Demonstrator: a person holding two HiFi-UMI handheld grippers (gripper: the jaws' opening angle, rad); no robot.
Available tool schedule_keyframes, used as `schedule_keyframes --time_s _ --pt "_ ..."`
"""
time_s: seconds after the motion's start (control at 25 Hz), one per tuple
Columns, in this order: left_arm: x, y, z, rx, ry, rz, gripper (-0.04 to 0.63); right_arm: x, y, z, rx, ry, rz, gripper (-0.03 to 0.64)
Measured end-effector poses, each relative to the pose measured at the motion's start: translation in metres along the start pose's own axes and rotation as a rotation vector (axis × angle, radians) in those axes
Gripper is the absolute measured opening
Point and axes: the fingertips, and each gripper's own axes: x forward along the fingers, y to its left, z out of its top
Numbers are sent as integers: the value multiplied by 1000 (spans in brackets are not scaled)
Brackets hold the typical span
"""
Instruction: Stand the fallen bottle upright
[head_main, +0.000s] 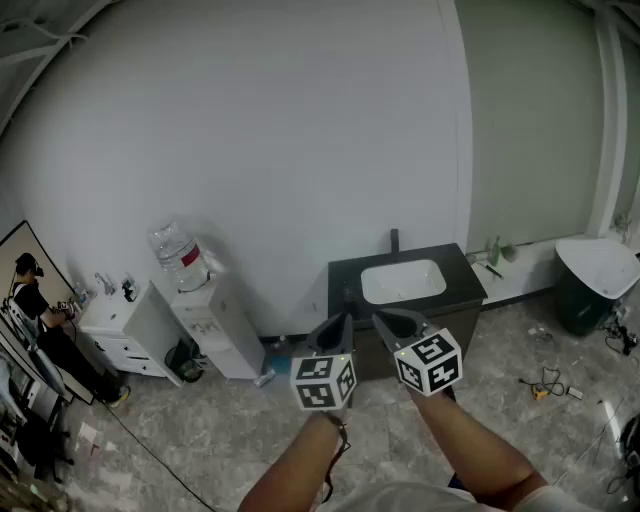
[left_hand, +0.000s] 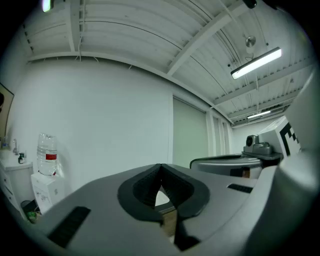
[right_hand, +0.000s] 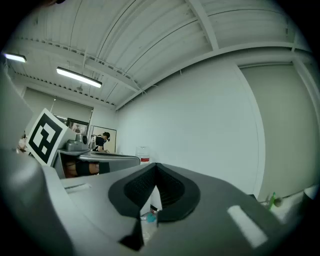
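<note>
You are holding both grippers level in front of you, well apart from the job: the left gripper (head_main: 338, 328) and the right gripper (head_main: 392, 322) are each showing fingers pressed together at the tips, with nothing between them. What I am taking for the fallen bottle (head_main: 266, 378) is lying on the floor (head_main: 200, 430) at the foot of the white water dispenser (head_main: 215, 325), left of the dark sink cabinet (head_main: 345, 290); it is too small to be sure. I would be stepping closer, lowering one gripper and spreading its fingers before reaching it. Be closing across the body near the middle, since a round bottle is likely rolling away from a glancing touch, then tipping it onto its base.
</note>
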Motion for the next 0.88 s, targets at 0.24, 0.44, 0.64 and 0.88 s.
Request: schedule_keyframes --time_s 0.24,0.44,0.64,0.88 --pt "4 7 -1 -3 3 -7 8 9 1 0 3 0 -5 0" --pt "11 18 -4 -3 13 -19 8 23 2 -3 27 7 7 2" --pt "6 49 -6 2 31 -45 8 52 16 -10 51 26 -16 3" --pt "-1 97 -19 3 64 -94 8 95 34 -27 92 53 -63 3"
